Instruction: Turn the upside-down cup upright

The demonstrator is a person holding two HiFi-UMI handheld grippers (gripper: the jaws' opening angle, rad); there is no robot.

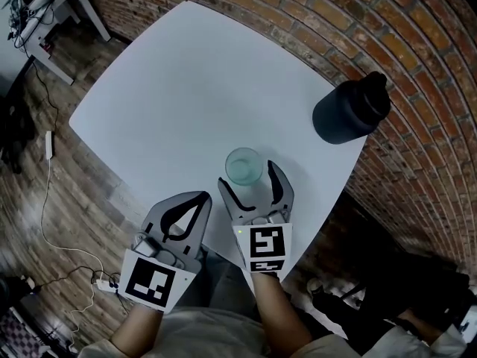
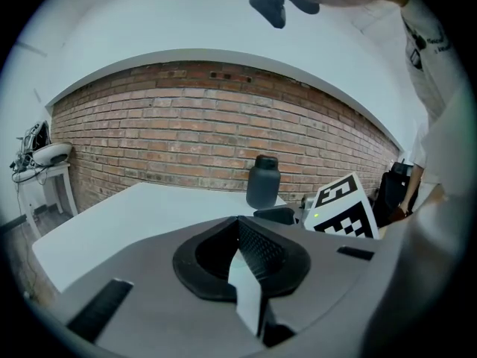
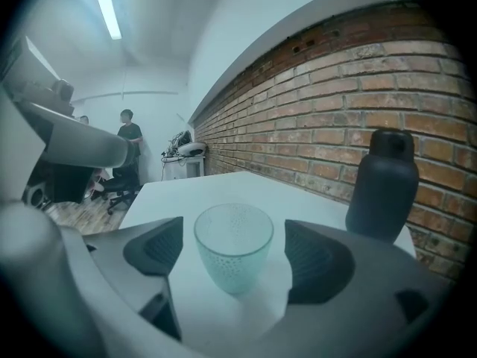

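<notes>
Left gripper (image 1: 203, 197) is fully shut and empty. Right gripper (image 1: 247, 173) is wide open; the cup (image 3: 233, 245) stands mouth-up between its 2 jaws, untouched, on the table (image 1: 186, 88). Risk: a crooked pull-back lets 1 jaw clip and tip it. Bottle (image 1: 350, 110) sits beyond the right jaw. No readable text, only square markers.
</notes>
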